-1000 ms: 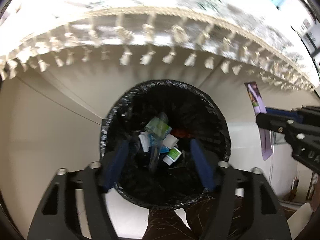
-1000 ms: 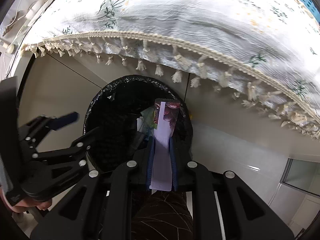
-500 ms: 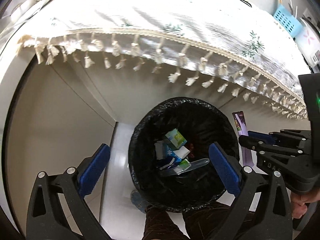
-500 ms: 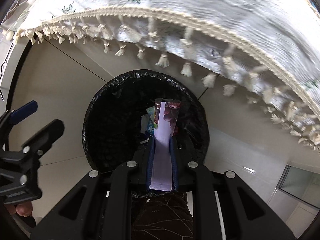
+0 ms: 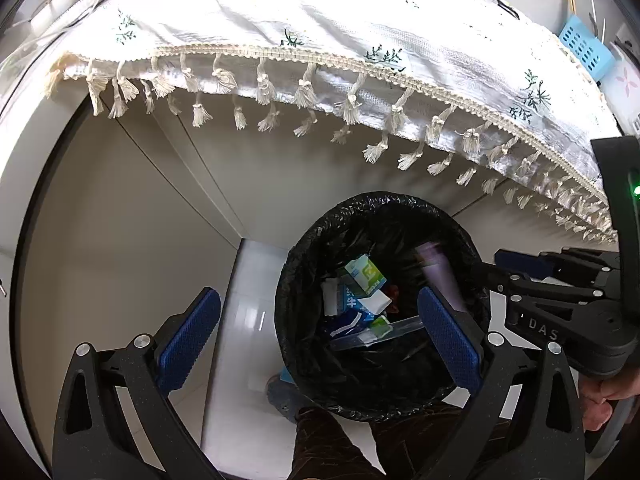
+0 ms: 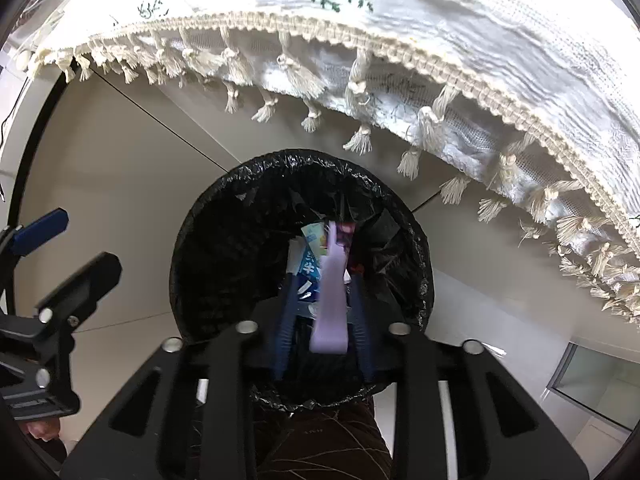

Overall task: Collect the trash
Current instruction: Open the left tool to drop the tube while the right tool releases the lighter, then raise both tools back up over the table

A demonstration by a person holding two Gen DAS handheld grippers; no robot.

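Note:
A round bin with a black liner (image 5: pixel 304 248) (image 6: pixel 192 232) stands on the floor under the table edge. Cartons and wrappers, one a green-and-white carton (image 5: pixel 366 276), lie inside it. My right gripper (image 6: pixel 322 280) hangs over the bin and its jaws are opening. A long purple wrapper (image 6: pixel 330 300) sits loose between them with gaps on both sides, blurred and pointing down into the bin. In the left wrist view the wrapper (image 5: pixel 432 264) is a blur inside the rim. My left gripper (image 5: pixel 316 304) is wide open and empty, above the bin's left side.
A white fringed tablecloth (image 5: pixel 320 40) (image 6: pixel 440 20) overhangs the bin. A blue basket (image 5: pixel 584 46) stands on the table at the far right. The person's brown trouser leg (image 5: pixel 328 448) is just in front of the bin. Pale cabinet panels stand behind it.
My left gripper spread wide and shifted left off the bin's centre. The right gripper moved over the bin, its jaws parted, and the purple wrapper slid down between them.

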